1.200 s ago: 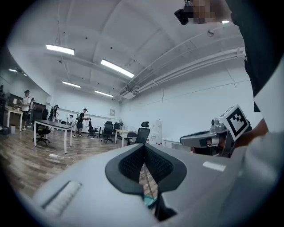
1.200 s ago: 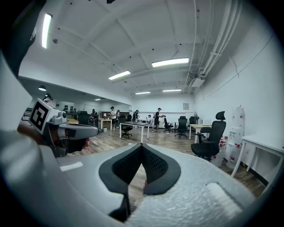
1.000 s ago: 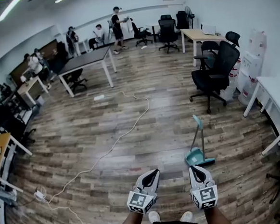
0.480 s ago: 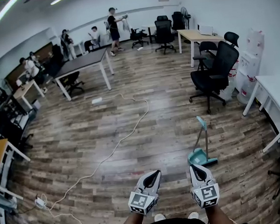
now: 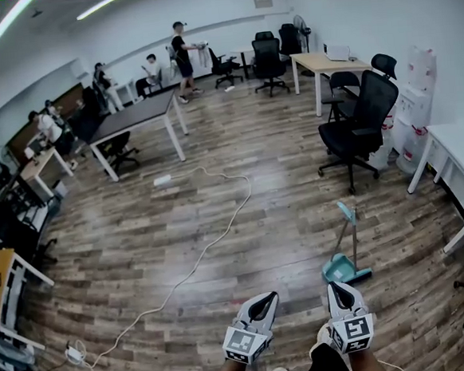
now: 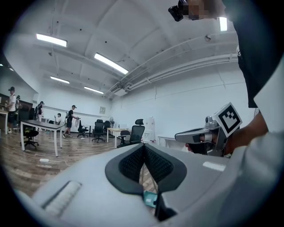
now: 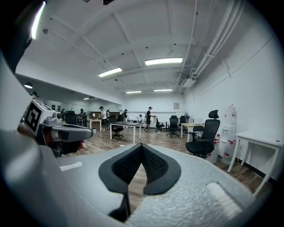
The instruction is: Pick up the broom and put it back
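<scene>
Over the last second both grippers have drifted to the right in the head view, and the room has slid with them. The dark table on the left has dropped back, and the broom (image 5: 346, 211) now stands a little lower and further right. I read this as the approach still under way: I am closing on the broom, and nothing has been picked up yet.

The left gripper (image 5: 267, 297) has its fingers clenched on nothing, the pads meeting at the tips. The broom lies ahead of these fingers and off to their right. In the left gripper view a teal sliver shows through the slit below the closed pads.

The right gripper (image 5: 337, 286) is likewise clenched and empty. The teal dustpan (image 5: 342, 269) sits on the wooden floor just beyond its fingers. The broom rises upright from the dustpan, slightly right of the fingertips, near but not touching. These fingers must release before they can take the handle.
</scene>
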Demonstrator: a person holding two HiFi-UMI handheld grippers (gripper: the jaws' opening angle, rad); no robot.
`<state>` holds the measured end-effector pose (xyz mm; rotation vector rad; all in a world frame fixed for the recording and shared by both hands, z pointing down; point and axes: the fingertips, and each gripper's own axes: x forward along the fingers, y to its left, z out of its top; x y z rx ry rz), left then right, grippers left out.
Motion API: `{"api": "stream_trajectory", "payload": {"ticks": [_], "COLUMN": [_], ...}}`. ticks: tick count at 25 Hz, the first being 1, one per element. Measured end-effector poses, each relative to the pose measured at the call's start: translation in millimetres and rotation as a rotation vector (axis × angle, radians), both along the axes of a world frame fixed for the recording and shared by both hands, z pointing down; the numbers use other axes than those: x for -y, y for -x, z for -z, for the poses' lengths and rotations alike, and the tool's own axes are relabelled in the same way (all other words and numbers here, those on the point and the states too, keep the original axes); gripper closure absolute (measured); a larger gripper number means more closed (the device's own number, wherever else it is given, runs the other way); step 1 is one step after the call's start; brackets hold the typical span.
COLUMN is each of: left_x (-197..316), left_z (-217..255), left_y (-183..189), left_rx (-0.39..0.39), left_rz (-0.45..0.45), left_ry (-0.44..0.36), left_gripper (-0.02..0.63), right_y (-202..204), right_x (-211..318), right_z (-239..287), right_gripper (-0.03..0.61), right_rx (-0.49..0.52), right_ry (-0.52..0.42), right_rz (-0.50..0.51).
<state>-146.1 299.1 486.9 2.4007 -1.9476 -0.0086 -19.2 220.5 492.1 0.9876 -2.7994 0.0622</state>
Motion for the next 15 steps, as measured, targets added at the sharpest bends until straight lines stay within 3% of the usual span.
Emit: {"api": "stream_trajectory", "payload": {"ticks": [6,15], "left_x": [43.6,147.6], "left_z": [-1.8,11.0], "left_y": [7.6,14.6], "left_rx": [-0.005,0.032], "left_rz": [-0.006,-0.003], "left_ry": [-0.005,0.009], "left_gripper": [0.597,0.597], "right_y": [10.8,8.5], "right_x": [41.7,135.9], "right_z": [4.7,13.5], "right_gripper": [0.575,0.575], "right_rx": [0.039,-0.014], "right_ry": [0.014,-0.052], "right_rz": [0.006,0.002]}}
